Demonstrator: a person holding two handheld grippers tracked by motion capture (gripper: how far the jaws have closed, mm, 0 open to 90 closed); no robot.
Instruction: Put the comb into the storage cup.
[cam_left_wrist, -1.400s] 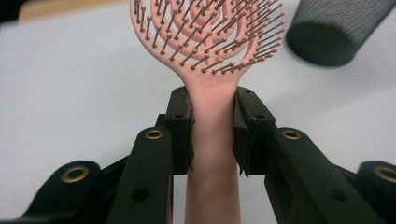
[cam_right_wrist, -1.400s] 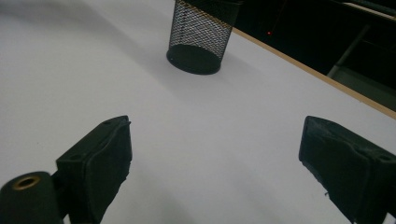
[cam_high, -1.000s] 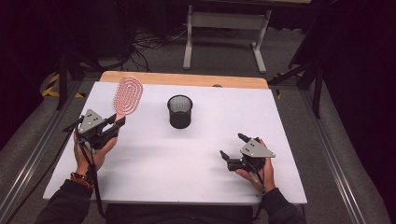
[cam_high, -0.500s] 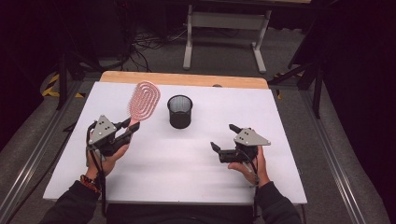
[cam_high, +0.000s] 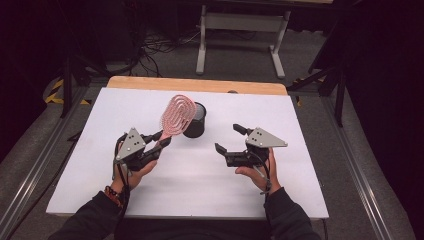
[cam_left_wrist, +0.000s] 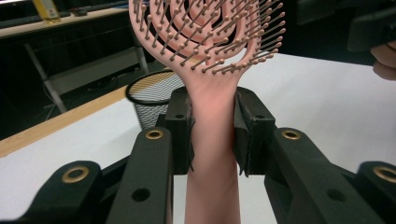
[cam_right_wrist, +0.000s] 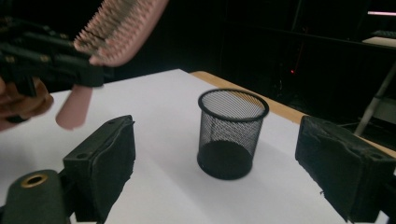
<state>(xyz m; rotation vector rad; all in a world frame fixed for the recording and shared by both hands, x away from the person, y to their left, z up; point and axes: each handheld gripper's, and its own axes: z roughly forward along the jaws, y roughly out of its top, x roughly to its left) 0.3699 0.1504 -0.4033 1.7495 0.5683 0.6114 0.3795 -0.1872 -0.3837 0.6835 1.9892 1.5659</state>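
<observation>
- Left gripper (cam_high: 159, 142): jaws pinched on the neck of the pink hairbrush (cam_high: 177, 113), pads pressing the smooth handle from both sides, as the left gripper view shows it (cam_left_wrist: 212, 135). Brush is in the air, head tilted up and toward the far right, over the near-left rim of the black mesh cup (cam_high: 195, 121).
- Right gripper (cam_high: 227, 139): jaws spread wide, nothing between the pads. Over the last second they have just been closing a little. It hovers to the right of the cup, facing it; in the right gripper view (cam_right_wrist: 212, 172) the cup (cam_right_wrist: 232, 133) sits between the two pads, well clear of both.
- Judged work in hand: dropping the brush into the cup, with the right gripper possibly ready to steady it.
- Risk: the cup looks light and stands free on the white table (cam_high: 310, 150). A brush head or handle catching the rim could tip or push it.
- Risk: the brush is longer than the cup is deep and top-heavy at the head; put in handle first, it may lean and topple the cup.
- Risk: the handle is smooth, rounded plastic and held only at the neck; it could pivot in the grip while being turned over.
- Materials: brush is matte pink plastic, with an oval openwork head of looping ribs and rows of fine ball-tipped bristles. Cup is a round black wire mesh with a solid rim and base, and looks empty. Gripper pads look dark and rubbery. Table has a wooden far edge.
</observation>
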